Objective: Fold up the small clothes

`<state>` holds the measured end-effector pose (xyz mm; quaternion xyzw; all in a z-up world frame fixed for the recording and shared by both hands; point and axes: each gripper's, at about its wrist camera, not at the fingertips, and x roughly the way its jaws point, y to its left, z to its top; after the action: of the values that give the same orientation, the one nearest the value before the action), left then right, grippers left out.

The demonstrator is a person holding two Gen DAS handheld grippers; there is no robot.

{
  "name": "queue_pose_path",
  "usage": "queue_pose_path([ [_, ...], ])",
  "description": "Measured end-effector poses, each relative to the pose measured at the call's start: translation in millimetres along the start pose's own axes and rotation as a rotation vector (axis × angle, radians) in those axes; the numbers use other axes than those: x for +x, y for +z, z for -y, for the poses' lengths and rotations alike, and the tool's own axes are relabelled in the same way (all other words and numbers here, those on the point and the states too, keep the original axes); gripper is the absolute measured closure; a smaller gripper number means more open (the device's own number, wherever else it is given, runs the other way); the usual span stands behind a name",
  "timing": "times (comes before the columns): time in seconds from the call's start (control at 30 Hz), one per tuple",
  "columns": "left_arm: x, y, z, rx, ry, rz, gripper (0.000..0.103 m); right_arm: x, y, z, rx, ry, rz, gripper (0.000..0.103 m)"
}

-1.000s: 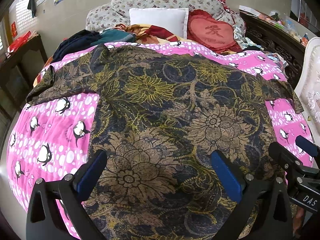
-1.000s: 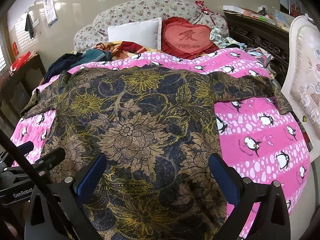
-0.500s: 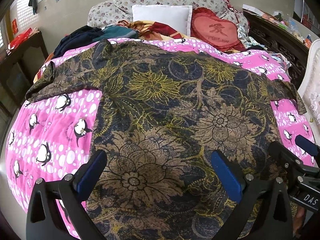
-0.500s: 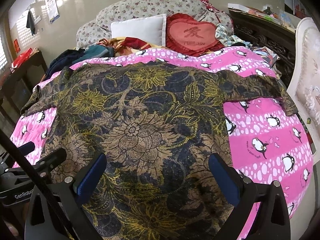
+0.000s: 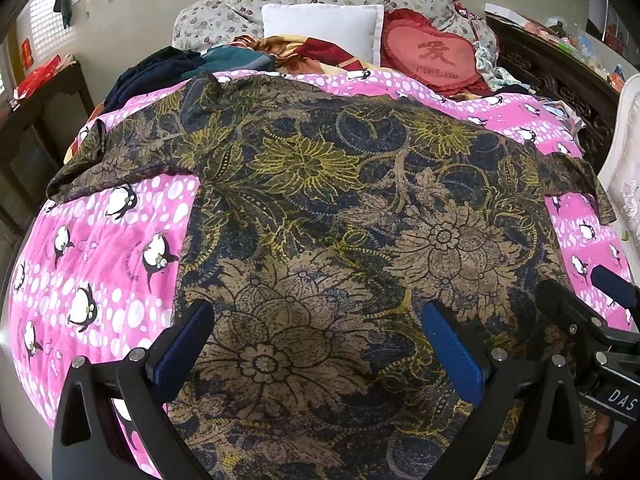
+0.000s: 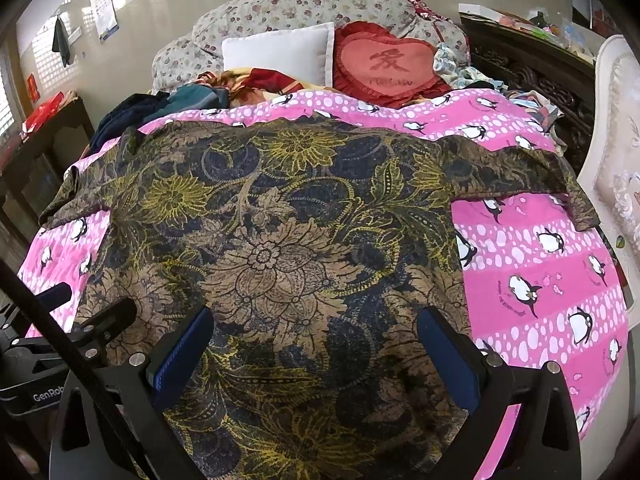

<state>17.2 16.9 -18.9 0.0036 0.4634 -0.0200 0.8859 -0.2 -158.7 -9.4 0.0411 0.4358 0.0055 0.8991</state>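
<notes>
Bedroom: bed (image 6: 540, 280) against a glossy beige wall (image 6: 168, 12).
Dark cabinet (image 6: 532, 60) right; dark table (image 5: 44, 104) left; paper (image 6: 102, 8) on wall.

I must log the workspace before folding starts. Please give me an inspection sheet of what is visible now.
Surface: pink penguin quilt on a bed.
Job's things: floral shirt spread flat, both sleeves out to the sides.
Clutter: dark clothes pile, white pillow, red heart cushion at the head.
Grippers: left gripper and right gripper over the shirt's near end, jaws open, holding nothing.
Cables: one dark cable at the left in the right wrist view.
Surroundings: dark carved furniture, wall.
</notes>
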Motion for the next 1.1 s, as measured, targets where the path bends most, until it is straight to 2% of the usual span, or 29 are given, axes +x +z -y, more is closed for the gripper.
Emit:
queue_pose_path([
  [0.6,16,4,-15,-0.011,0.013,-0.028,0.000,23,12,-16,-0.057,-0.005,-0.037,0.000],
  [0.73,20,8,-24,-0.003,0.027,-0.036,0.000,34,23,-27,-0.062,0.025,-0.041,0.000],
  [0.9,26,18,-54,-0.025,0.033,-0.054,0.000,53,39,-52,-0.123,0.042,-0.053,0.000],
  [1.1,34,34,-111,-0.059,0.127,-0.040,0.000,77,58,-83,-0.167,0.059,-0.067,0.000],
])
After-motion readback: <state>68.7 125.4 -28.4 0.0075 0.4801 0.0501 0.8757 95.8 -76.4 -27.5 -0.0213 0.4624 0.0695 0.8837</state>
